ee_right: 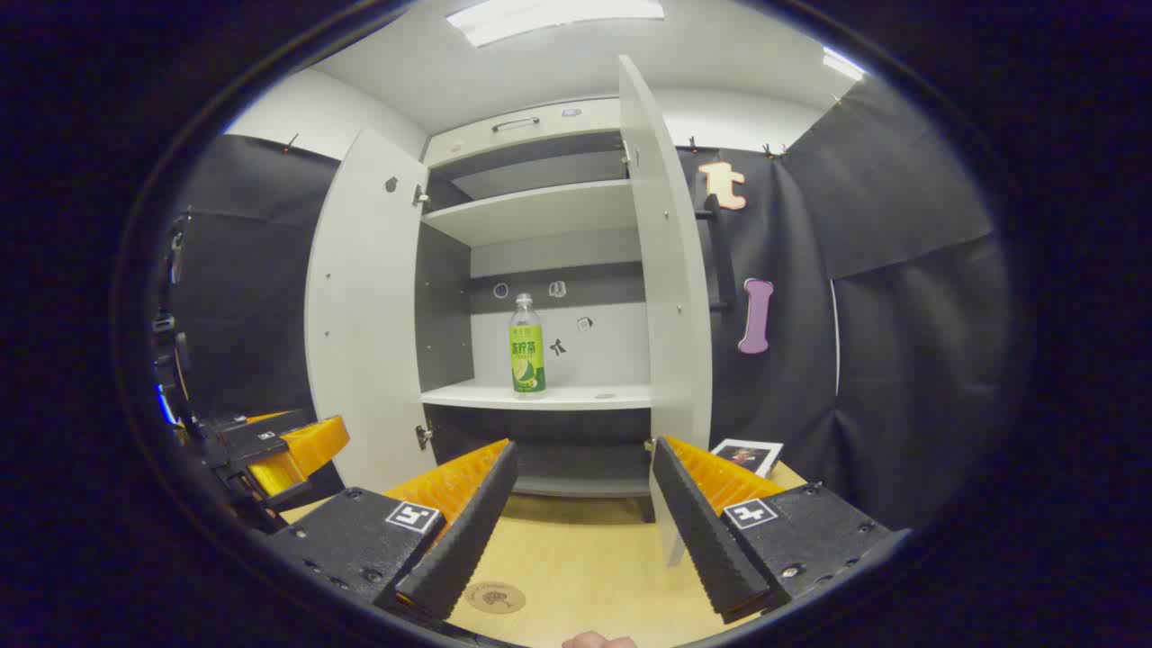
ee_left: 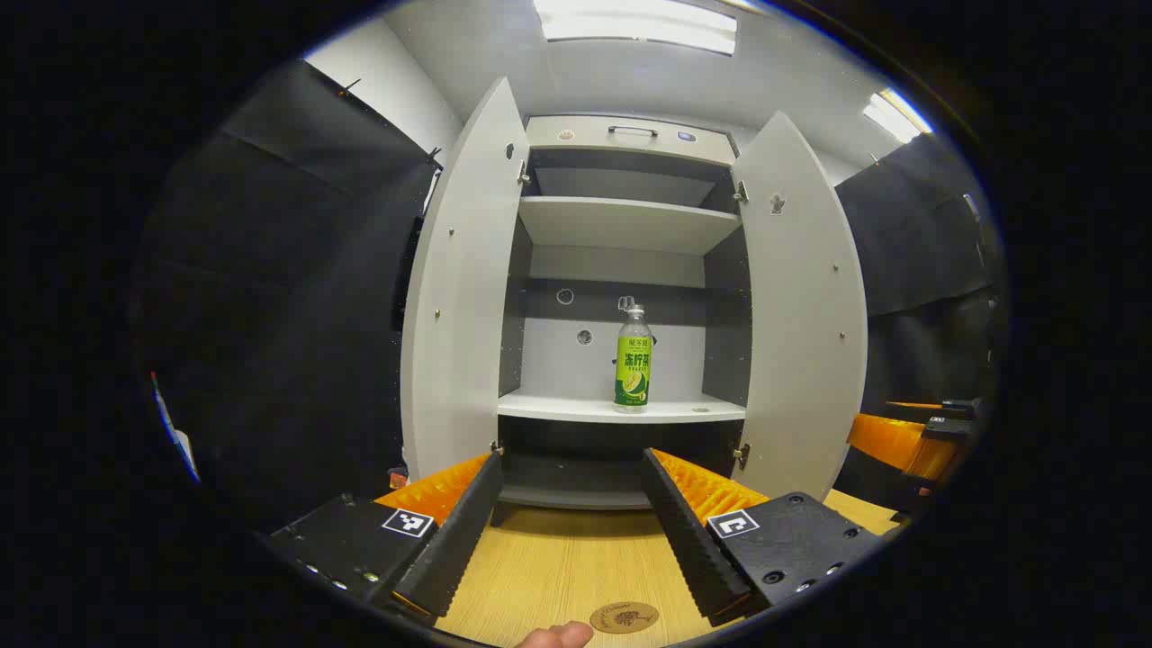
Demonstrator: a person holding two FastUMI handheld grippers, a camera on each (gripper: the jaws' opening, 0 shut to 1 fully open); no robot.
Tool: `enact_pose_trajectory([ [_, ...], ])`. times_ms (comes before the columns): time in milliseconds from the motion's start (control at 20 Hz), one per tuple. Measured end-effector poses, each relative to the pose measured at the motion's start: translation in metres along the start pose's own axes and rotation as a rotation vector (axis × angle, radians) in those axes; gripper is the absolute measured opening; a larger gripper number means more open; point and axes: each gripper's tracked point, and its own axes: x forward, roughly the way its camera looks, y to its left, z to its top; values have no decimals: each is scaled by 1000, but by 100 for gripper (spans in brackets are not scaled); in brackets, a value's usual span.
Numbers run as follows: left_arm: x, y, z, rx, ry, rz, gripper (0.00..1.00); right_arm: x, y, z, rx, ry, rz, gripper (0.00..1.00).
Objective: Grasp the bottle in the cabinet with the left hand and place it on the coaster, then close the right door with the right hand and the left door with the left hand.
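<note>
A clear bottle with a green label stands upright on the middle shelf of the white cabinet. Both doors hang wide open: the left door and the right door. A round brown coaster lies on the wooden table in front of the cabinet. My left gripper is open, empty, well short of the shelf and aimed just left of the bottle. My right gripper is open too, near the right door's lower edge.
The wooden table runs up to the cabinet's base. The upper shelf is bare. A small card lies on the table beside the right door. Black cloth walls flank the cabinet. A person's fingertip shows beside the coaster.
</note>
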Motion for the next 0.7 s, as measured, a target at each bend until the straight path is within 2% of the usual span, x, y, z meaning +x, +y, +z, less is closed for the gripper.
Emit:
enact_pose_trajectory([
  [250, 5, -13, 9, -12, -21, -44, 95, 6, -1, 4, 8, 2, -3, 99],
  [300, 6, -13, 11, -18, -28, -47, 94, 6, 0, 4, 11, 2, -5, 96],
  [350, 6, -14, 12, -24, -32, -48, 95, 6, 2, 5, 10, 0, -6, 100],
  [450, 4, -15, 13, -38, -31, -55, 94, 5, 5, 5, 2, -6, -8, 96],
  [500, 4, -14, 13, -43, -33, -58, 99, 3, 7, 5, -3, -7, -7, 96],
  [550, 4, -14, 15, -45, -37, -58, 99, 2, 7, 5, -8, -7, -6, 99],
  [600, 3, -13, 16, -44, -40, -56, 94, 1, 8, 4, -12, -6, -5, 99],
  [700, 4, -10, 16, -42, -41, -49, 95, -1, 9, 1, -12, 0, -5, 99],
])
